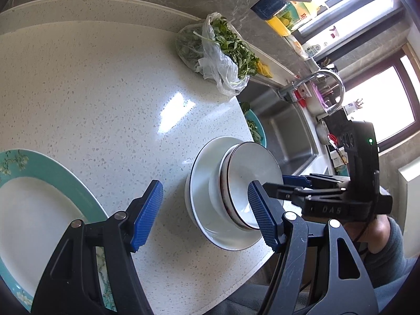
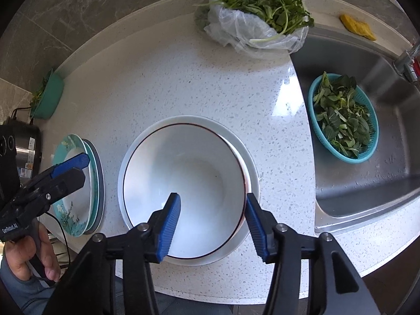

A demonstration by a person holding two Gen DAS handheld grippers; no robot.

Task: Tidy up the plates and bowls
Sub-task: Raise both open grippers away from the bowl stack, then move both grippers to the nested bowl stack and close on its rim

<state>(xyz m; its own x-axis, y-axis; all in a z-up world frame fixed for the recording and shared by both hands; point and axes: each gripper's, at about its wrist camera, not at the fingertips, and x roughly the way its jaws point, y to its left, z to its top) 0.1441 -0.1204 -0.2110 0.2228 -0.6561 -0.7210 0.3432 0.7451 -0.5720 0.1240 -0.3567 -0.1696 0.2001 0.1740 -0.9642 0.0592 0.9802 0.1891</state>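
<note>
A white bowl with a dark rim (image 2: 189, 173) sits nested in a stack of white bowls (image 1: 207, 181) on the speckled counter (image 2: 162, 84). My right gripper (image 2: 212, 225) is open, its fingers straddling the top bowl's near right rim; it also shows in the left wrist view (image 1: 296, 183). A stack of teal-rimmed floral plates (image 2: 89, 183) lies left of the bowls, and fills the left wrist view's lower left (image 1: 39, 204). My left gripper (image 1: 204, 215) is open and empty, hovering between plates and bowls; in the right wrist view (image 2: 76, 165) it is over the plates.
A plastic bag of greens (image 2: 257, 8) lies at the counter's back. A steel sink (image 2: 367, 183) on the right holds a teal colander of leaves (image 2: 344, 118), with a tap (image 1: 323, 81) behind. A teal basin (image 2: 48, 97) and an appliance (image 2: 23, 141) stand at far left.
</note>
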